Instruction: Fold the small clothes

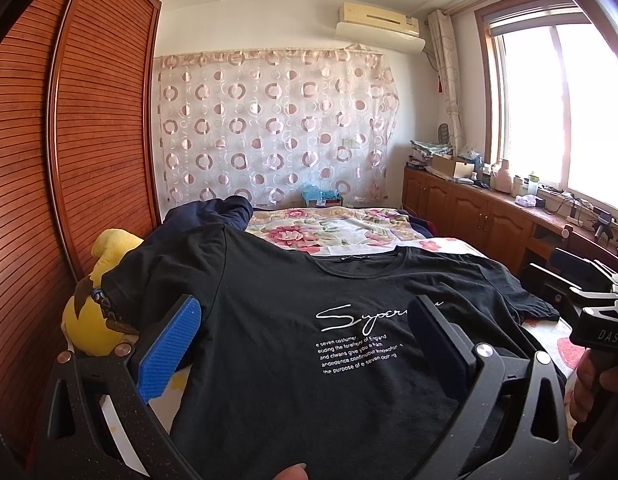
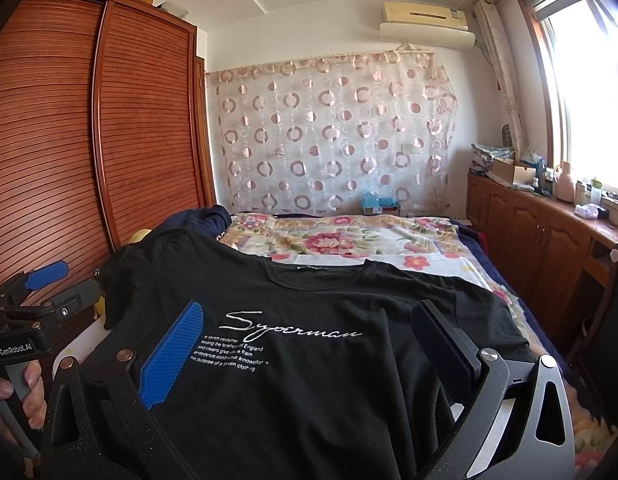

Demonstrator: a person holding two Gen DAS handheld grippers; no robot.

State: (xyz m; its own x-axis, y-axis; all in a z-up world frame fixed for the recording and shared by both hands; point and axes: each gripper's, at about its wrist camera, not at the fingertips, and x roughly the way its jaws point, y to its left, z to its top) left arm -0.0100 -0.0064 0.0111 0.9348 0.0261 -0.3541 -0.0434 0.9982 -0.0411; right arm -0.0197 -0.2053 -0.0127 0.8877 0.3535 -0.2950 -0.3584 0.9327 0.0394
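Your tee (image 1: pixel 293 340) lies flat on the bed (image 1: pixel 349 228), print up, collar pointing away lengthwise; left tongs (image 1: pixel 305 320) and right tongs (image 2: pixel 309 324) both spread.

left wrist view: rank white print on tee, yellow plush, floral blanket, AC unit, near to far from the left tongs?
From the left tongs:
1. White print on the black T-shirt, between the fingers.
2. Yellow plush, left, at the bed edge by the wardrobe.
3. Floral blanket, ahead, beyond the collar.
4. AC unit, high on the far wall.
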